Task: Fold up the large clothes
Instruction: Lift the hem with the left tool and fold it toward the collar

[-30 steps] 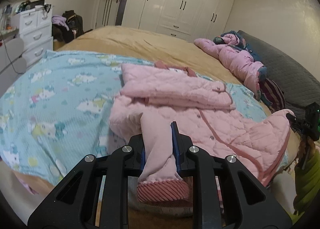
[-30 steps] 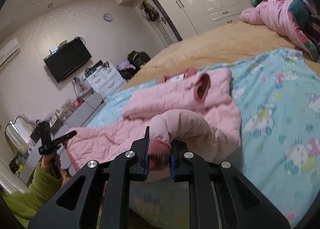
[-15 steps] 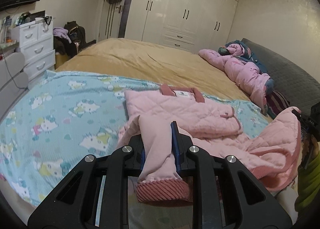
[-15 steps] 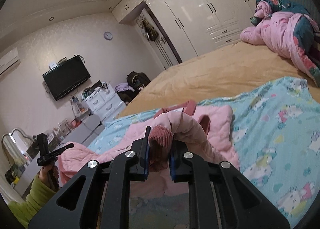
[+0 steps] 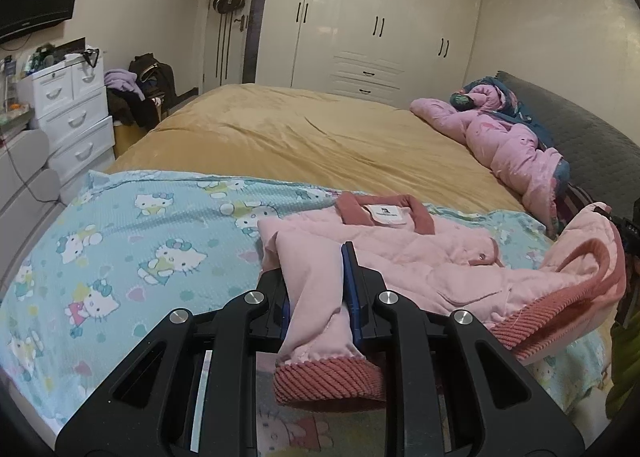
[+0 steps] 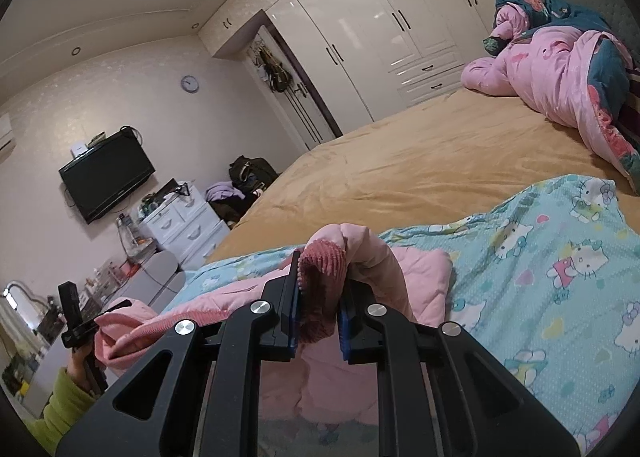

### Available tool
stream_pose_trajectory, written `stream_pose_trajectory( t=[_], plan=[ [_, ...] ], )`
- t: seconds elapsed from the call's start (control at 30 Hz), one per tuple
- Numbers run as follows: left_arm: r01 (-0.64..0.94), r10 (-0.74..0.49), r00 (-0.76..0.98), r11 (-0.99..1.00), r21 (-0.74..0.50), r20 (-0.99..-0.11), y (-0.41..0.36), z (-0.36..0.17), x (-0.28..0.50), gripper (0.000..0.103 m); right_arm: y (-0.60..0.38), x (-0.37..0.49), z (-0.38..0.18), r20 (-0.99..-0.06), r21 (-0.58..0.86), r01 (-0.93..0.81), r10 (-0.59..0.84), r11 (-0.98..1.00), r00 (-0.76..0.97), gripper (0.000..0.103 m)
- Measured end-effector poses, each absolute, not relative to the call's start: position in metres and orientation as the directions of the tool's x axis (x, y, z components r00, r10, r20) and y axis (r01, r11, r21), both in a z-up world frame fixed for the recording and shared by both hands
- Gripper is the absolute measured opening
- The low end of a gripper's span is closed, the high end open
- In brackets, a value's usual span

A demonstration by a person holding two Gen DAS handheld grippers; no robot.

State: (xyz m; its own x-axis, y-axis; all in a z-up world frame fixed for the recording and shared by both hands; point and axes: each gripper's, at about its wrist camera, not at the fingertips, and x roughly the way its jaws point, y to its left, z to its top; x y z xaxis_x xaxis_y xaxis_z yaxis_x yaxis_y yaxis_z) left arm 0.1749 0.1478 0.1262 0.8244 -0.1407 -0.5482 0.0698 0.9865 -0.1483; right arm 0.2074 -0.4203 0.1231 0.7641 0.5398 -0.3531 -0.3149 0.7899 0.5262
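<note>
A pink quilted jacket [image 5: 420, 257] with darker ribbed trim lies on a blue cartoon-cat blanket [image 5: 132, 253], collar and label on the far side. My left gripper [image 5: 316, 277] is shut on its lower hem corner, the ribbed cuff [image 5: 328, 379] hanging toward the camera. My right gripper [image 6: 318, 289] is shut on the other ribbed hem corner [image 6: 322, 257] and holds it raised. The jacket's bottom half is lifted off the blanket and sags between the two grippers. The jacket [image 6: 416, 277] also shows in the right wrist view.
The blanket [image 6: 560, 277] covers the near part of a bed with a tan cover [image 5: 320, 137]. A bundled pink and teal quilt [image 5: 508, 137] lies by the grey headboard. White drawers [image 5: 72, 117] and a wall TV [image 6: 106, 175] stand to the left.
Both grippers have risen and moved toward the collar, carrying the jacket's bottom hem up off the blanket. Both stayed shut on the hem corners.
</note>
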Motion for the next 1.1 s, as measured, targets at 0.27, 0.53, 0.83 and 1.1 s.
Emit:
stream_pose_trajectory(
  t=[0.27,0.53,0.83,1.1],
  plan=[
    [0.041,-0.094,0.816,0.994,-0.105,-0.57,0.147,0.123,0.209,0.013,-0.42,0.256,0.11,-0.392,0.537,-0.258,0.508,0.803,0.767,0.014],
    [0.019,-0.067,0.793,0.996,-0.086,-0.605,0.149,0.109,0.244,0.013,-0.415,0.297,0.092,-0.441,0.532,-0.218,0.487,0.818,0.754,0.014],
    [0.007,-0.055,0.754,0.997,-0.076,-0.654,0.152,0.082,0.285,0.013,-0.404,0.347,0.064,-0.526,0.511,-0.156,0.451,0.846,0.721,0.014],
    [-0.005,-0.053,0.71,0.997,-0.08,-0.702,0.154,0.053,0.319,0.014,-0.398,0.385,0.027,-0.599,0.515,-0.085,0.43,0.853,0.676,0.014]
  ],
)
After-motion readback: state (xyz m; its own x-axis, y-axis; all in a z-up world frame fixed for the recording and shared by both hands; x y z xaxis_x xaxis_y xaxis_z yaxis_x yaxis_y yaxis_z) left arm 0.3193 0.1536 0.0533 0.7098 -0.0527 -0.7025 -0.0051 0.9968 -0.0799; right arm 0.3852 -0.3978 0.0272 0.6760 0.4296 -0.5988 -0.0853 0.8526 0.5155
